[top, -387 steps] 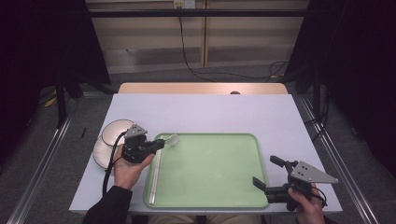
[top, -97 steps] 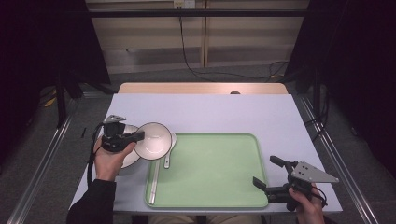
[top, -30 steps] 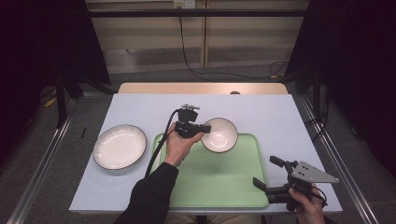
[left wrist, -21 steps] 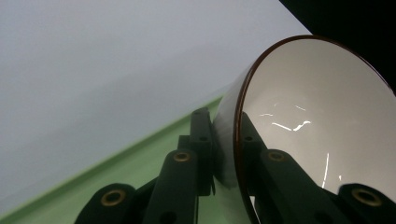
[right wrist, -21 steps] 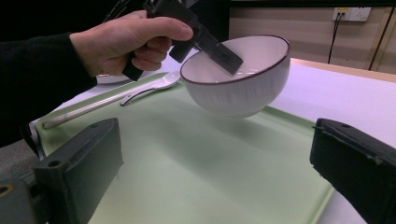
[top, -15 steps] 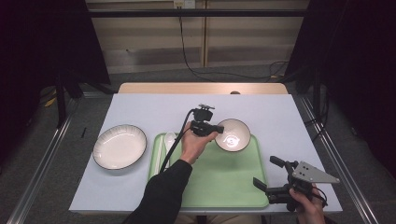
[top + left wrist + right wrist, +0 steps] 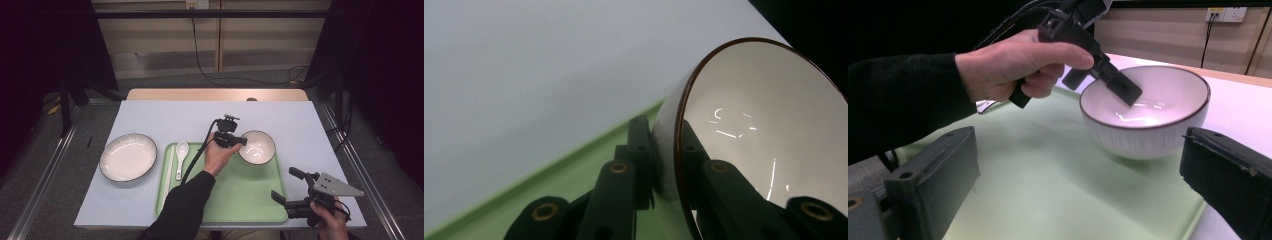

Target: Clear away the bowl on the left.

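Over the pale counter [image 7: 150,115] we see our left gripper [image 7: 239,141] with fingers clamped on the rim of the white bowl [image 7: 257,147], mouth upward, at the green tray's [image 7: 240,200] far right corner; right gripper [image 7: 295,192] fingers spread, holding nothing.

we see a white ribbed bowl with a dark brown rim [image 7: 257,147] on a pale green plastic tray [image 7: 240,197].

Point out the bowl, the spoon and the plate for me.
bowl [image 7: 257,148], high view, inside bottom.
spoon [image 7: 181,149], high view, its scoop.
plate [image 7: 128,156], high view, its middle.
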{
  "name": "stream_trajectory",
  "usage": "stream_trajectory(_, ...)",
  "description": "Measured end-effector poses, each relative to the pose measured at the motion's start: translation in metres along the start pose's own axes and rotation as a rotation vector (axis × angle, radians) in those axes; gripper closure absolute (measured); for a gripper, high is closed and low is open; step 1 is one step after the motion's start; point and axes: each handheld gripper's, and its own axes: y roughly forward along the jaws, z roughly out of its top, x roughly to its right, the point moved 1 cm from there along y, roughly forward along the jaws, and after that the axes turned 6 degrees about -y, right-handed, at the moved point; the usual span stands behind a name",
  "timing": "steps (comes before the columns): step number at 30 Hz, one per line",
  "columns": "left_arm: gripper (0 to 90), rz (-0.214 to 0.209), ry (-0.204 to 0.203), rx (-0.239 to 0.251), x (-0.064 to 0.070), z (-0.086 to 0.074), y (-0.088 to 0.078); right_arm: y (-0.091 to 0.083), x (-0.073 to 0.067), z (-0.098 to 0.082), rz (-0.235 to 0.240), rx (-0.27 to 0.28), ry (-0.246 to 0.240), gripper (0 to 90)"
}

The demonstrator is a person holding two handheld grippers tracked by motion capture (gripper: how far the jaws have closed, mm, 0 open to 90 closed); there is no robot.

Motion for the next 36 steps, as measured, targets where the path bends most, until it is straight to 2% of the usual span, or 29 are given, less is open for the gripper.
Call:
stream_trajectory(2, 82.1, 0.007, 0.010, -0.010, 0.000, -0.001, 0.003, 0.000, 0.000, 0.000, 0.000, -0.002, -0.003, 2.1)
stream_trajectory(4, 82.0, 0.016, -0.004, -0.006, 0.000, -0.002, 0.006, 0.000, 0.000, 0.000, 0.004, 0.001, -0.008, 2.1)
stream_trajectory(6, 82.1, 0.005, -0.007, -0.011, -0.003, -0.001, 0.006, 0.000, 0.000, 0.000, 0.001, 0.000, -0.002, 2.1)
stream_trajectory(11, 81.9, 0.010, -0.009, -0.015, -0.004, 0.000, 0.008, 0.000, 0.000, 0.000, 0.002, -0.004, -0.002, 2.1)
stream_trajectory(13, 81.9, 0.007, -0.031, -0.007, -0.004, 0.000, 0.009, 0.000, 0.000, 0.000, 0.003, -0.002, -0.003, 2.1)
stream_trajectory(15, 81.9, 0.012, -0.010, -0.006, -0.003, -0.001, 0.009, 0.000, 0.000, 0.000, 0.005, -0.003, -0.008, 2.1)
stream_trajectory(16, 81.8, 0.013, -0.012, -0.003, -0.003, -0.001, 0.010, 0.000, 0.000, 0.000, 0.003, -0.003, -0.004, 2.1)
stream_trajectory(20, 81.5, 0.025, 0.033, -0.003, -0.001, -0.001, 0.010, 0.000, 0.000, 0.000, 0.004, -0.001, -0.006, 2.1)
stream_trajectory(24, 81.3, 0.021, 0.032, 0.001, -0.001, -0.001, 0.011, 0.000, 0.000, 0.000, 0.005, 0.002, -0.005, 2.1)
stream_trajectory(26, 78.5, 0.019, 0.022, 0.010, 0.000, -0.002, 0.012, 0.000, 0.000, 0.000, 0.006, 0.002, -0.007, 2.1)
stream_trajectory(28, 76.3, 0.018, 0.030, 0.003, -0.001, -0.002, 0.012, 0.000, 0.000, 0.000, 0.005, 0.000, -0.005, 2.1)
stream_trajectory(31, 76.4, 0.020, 0.046, 0.018, 0.000, -0.003, 0.012, 0.000, 0.000, 0.000, 0.006, 0.002, -0.005, 2.1)
stream_trajectory(34, 70.0, 0.001, 0.026, 0.031, -0.002, -0.003, 0.012, 0.000, 0.000, 0.000, 0.005, 0.003, -0.004, 2.1)
stream_trajectory(36, 65.4, 0.008, 0.044, 0.034, -0.002, -0.003, 0.010, 0.000, 0.000, 0.000, 0.004, 0.004, -0.004, 2.1)
